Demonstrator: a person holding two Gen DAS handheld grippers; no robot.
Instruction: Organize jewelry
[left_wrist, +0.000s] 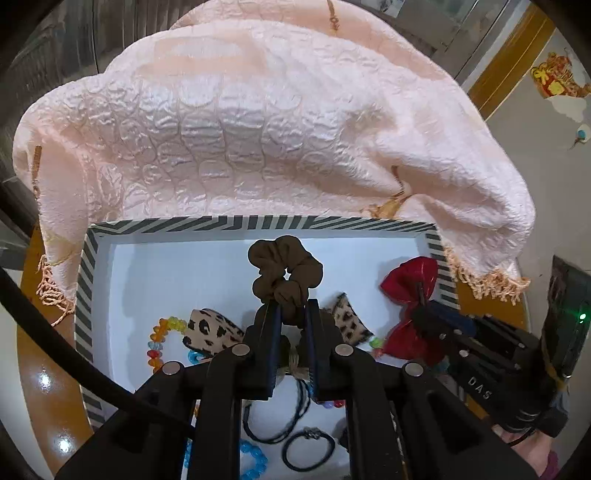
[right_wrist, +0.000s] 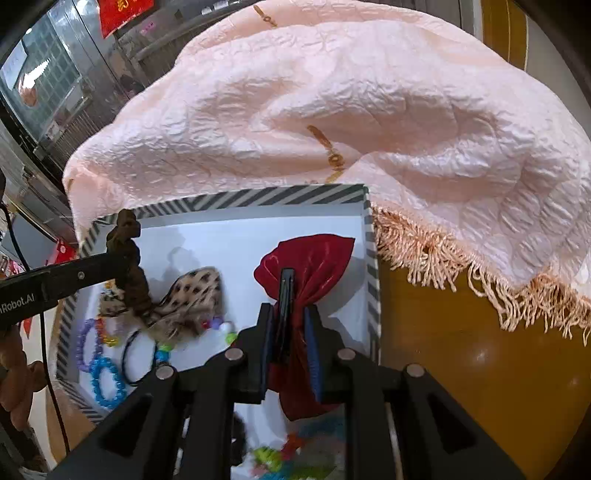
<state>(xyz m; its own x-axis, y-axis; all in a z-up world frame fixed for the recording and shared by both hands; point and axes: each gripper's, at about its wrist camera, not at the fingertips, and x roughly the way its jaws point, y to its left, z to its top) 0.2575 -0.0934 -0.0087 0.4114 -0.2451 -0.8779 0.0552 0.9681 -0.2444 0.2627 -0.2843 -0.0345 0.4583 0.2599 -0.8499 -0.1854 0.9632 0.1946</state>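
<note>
Brown scrunchie (left_wrist: 285, 271) pinched in left tongs (left_wrist: 291, 314); red bow (right_wrist: 306, 266) clamped in right tongs (right_wrist: 293, 317).

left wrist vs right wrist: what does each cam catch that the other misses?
Left wrist only: two dark hair ties near its own tongs, and the right tongs seen from the side.

Right wrist only: a purple bead bracelet, and the left tongs from the side.

Both: striped box, pink cloth, brown scrunchie clamped by the left tongs, red bow clamped by the right, leopard bow, blue bead bracelet.
</note>
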